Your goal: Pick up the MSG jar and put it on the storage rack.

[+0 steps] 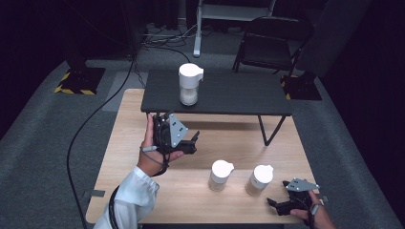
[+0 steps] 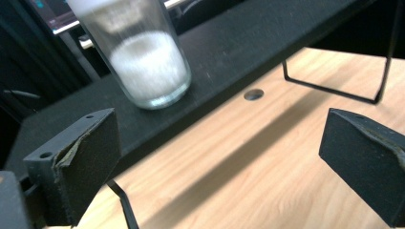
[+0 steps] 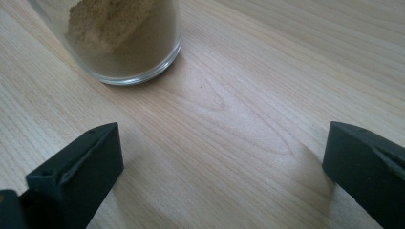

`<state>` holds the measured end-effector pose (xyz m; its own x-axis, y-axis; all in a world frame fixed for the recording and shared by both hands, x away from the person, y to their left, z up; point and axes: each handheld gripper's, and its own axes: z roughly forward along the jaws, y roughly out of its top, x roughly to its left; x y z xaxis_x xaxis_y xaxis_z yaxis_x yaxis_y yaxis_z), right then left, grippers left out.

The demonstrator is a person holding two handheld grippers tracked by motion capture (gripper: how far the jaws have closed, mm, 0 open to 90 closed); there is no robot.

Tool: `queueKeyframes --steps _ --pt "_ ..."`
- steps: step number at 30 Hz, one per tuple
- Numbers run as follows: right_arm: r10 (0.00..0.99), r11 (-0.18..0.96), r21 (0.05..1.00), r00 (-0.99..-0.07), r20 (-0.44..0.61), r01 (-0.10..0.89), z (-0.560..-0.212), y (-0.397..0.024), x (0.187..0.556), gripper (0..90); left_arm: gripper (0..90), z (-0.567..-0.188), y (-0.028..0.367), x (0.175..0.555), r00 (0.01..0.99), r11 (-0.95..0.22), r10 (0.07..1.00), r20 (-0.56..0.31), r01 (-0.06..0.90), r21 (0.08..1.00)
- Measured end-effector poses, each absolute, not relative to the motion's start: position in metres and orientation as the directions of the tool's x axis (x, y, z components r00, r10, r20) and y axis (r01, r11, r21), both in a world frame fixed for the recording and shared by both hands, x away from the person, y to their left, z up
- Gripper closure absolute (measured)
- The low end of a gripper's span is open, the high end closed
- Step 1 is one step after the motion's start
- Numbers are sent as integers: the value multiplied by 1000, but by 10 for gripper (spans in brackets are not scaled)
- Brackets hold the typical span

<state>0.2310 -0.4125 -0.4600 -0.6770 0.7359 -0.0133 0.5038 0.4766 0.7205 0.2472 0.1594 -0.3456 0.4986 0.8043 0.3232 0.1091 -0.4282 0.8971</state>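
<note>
Left tongs (image 1: 193,143) released, near the white-powder jar (image 1: 189,85) on the black shelf (image 1: 239,93). Right tongs (image 1: 277,202) released, empty, beside the tan-powder jar (image 1: 258,180) on the table (image 1: 239,143).

A wooden table (image 1: 124,143) carries a black shelf (image 1: 239,95) on thin wire legs (image 1: 267,131) along its far edge. A white-lidded jar (image 1: 221,175) stands near the table's front edge, about midway along it. Beyond the table, a folding chair (image 1: 272,43) stands on grey carpet (image 1: 38,143). A black cable (image 1: 81,129) trails past the left edge.
</note>
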Motion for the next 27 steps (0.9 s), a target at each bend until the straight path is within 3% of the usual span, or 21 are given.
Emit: queueKeyframes --steps 27 --pt "737 475 721 -675 -14 505 -460 -412 231 0 7 -411 168 220 554 -559 744 373 210 802"
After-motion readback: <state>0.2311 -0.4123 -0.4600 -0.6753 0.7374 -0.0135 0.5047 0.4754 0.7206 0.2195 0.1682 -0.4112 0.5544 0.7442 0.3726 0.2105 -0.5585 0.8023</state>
